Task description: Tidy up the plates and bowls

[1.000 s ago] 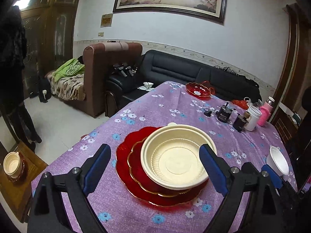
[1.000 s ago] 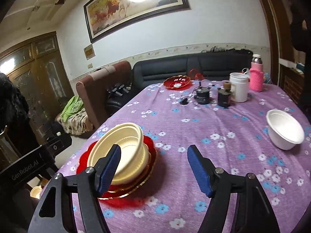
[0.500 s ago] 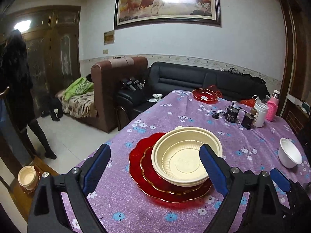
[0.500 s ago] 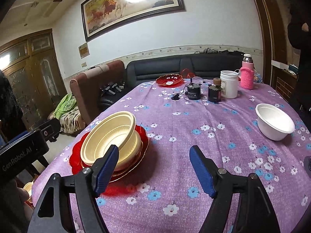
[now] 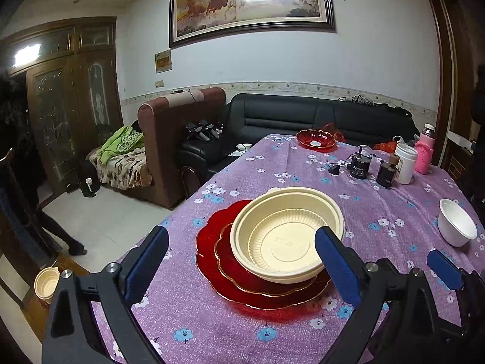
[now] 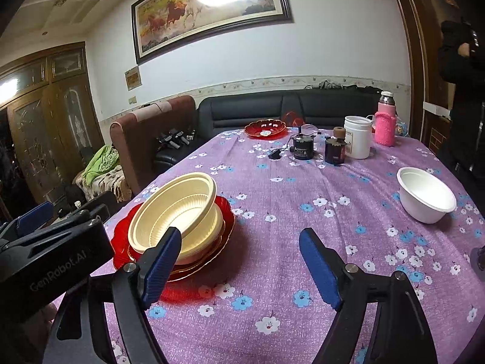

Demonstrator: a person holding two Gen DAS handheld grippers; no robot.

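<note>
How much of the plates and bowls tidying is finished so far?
Done: cream bowls sit nested on stacked red plates. In hand: nothing; the left gripper and right gripper are both opening, empty. Left: the white bowl and the far red dish stand apart.

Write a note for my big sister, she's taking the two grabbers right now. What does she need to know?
Left gripper: empty, jaws opening, in front of the stack.
Right gripper: empty, jaws opening, over bare cloth to the right of the stack.
Stack: cream bowls nested on two red plates, at the near left of the table. The top bowl sits tilted.
Loose: white bowl on the right; red dish at the far end.
Done: cream bowls and red plates are stacked.
Left: probably bring the white bowl and far red dish to the stack, and settle the tilted bowl.
</note>
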